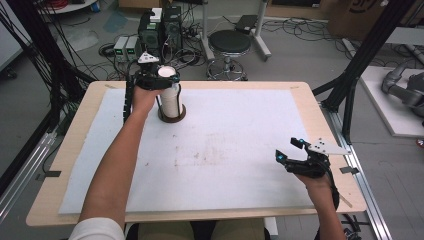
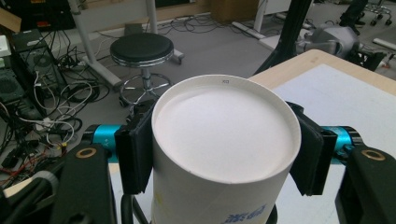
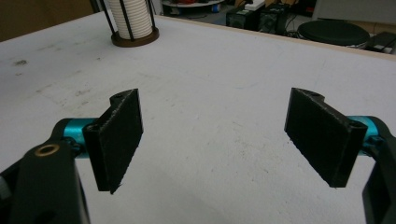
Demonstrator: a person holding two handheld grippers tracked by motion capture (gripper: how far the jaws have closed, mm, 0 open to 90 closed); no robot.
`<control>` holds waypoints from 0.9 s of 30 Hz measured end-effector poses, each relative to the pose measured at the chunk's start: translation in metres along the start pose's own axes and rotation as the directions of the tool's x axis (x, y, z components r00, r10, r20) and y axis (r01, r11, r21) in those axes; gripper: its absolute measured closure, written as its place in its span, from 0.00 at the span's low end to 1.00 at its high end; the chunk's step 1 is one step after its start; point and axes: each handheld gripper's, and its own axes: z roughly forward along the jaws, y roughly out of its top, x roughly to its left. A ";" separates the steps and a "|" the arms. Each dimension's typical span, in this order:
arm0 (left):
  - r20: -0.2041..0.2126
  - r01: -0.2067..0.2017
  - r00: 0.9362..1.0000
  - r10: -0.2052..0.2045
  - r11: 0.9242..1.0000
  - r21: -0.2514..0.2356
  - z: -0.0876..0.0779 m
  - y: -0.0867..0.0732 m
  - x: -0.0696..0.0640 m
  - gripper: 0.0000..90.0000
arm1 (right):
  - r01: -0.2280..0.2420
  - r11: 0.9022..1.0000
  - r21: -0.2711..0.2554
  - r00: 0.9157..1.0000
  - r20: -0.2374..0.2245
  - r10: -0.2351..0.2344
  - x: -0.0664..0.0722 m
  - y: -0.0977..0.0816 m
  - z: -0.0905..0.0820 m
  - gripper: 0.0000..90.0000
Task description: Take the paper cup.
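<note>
Near table's far edge, left gripper (image 1: 159, 76) clamps cup (image 2: 224, 140).

The white paper cup (image 2: 224, 154) clamped between the left gripper's (image 2: 224, 154) pads bears blue printed characters low on its near wall, cut off by the frame and not legible. A tiny mark on its far rim reads possibly "XO".
</note>
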 end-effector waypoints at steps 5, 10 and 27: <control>-0.001 0.003 1.000 -0.003 1.000 0.002 0.000 0.000 0.000 0.38 | 0.008 1.000 0.000 1.000 -0.004 -0.008 0.001 0.000 0.001 0.22; 0.000 0.003 1.000 -0.003 1.000 0.002 0.000 0.000 0.000 0.38 | -0.002 1.000 -0.002 1.000 -0.004 0.002 0.000 0.000 0.000 0.22; 0.006 0.028 1.000 -0.028 0.999 -0.037 -0.006 0.003 0.003 0.38 | 0.002 1.000 0.001 1.000 -0.009 -0.002 0.001 0.001 0.002 0.22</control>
